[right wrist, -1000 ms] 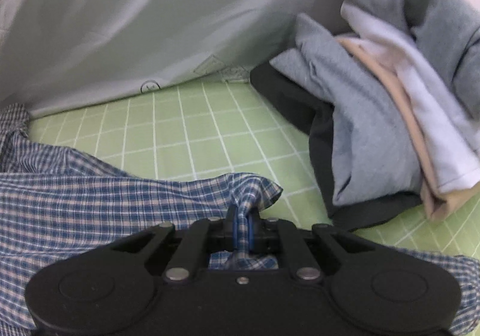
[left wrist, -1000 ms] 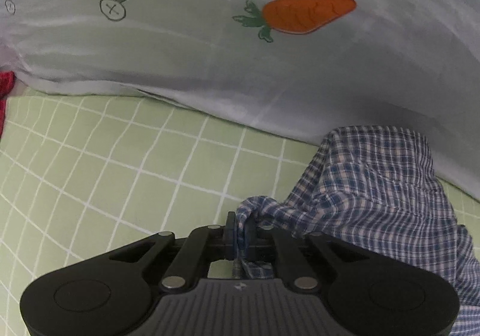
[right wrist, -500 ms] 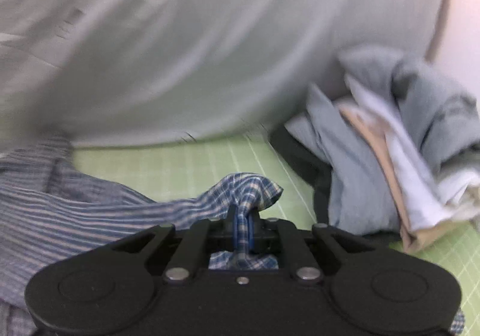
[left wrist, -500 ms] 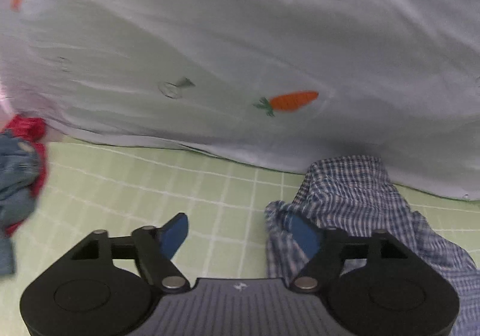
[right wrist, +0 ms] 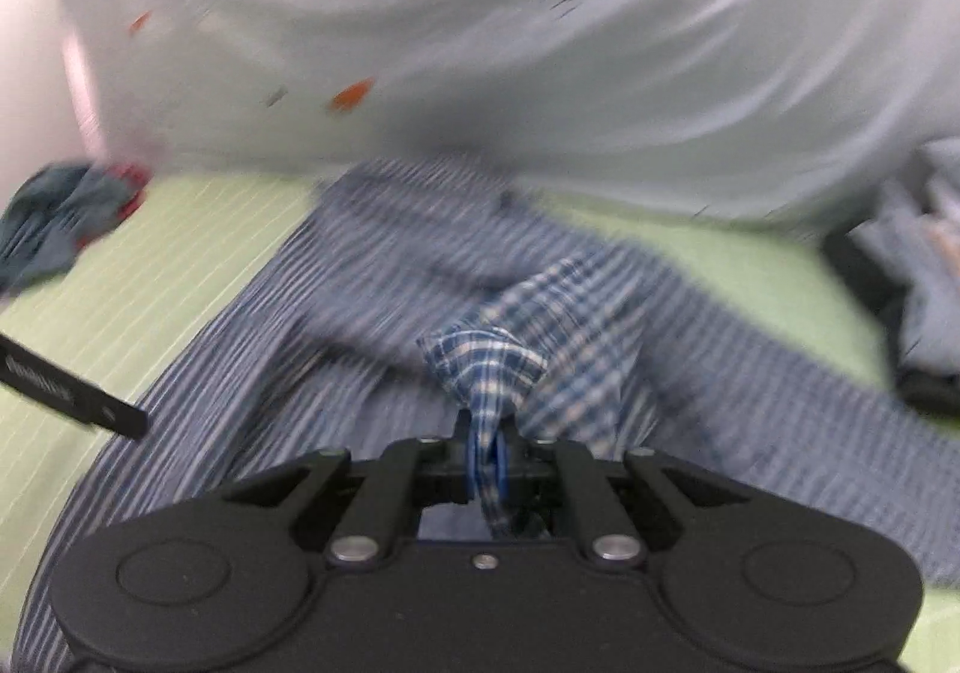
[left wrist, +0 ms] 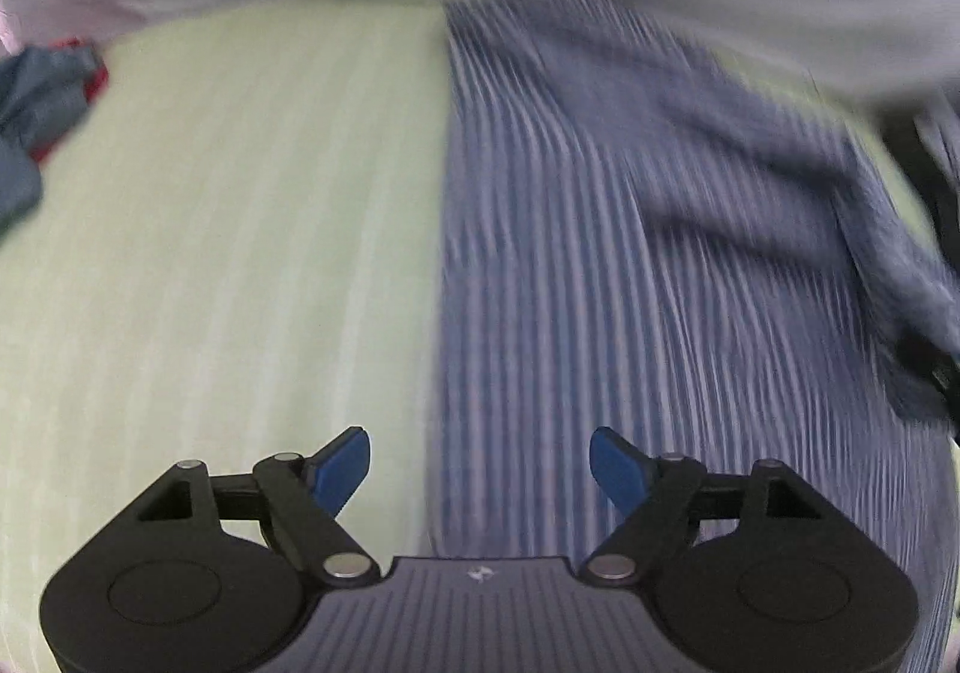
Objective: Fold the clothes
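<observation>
Green sheet; right claw pinching plaid shirt; left claw spread.

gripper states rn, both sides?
Left gripper: open, holding nothing.
Right gripper: closed on a bunched corner of the plaid shirt.

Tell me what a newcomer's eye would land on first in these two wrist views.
First, the blue-and-white checked shirt sprawled over the pale green gridded sheet, one bunched corner pinched in the shut right gripper. Next, the left gripper, open with nothing between its blue pads, straddling the shirt's left edge. Behind everything, a white quilt printed with orange carrots fills the top of both views.
</observation>
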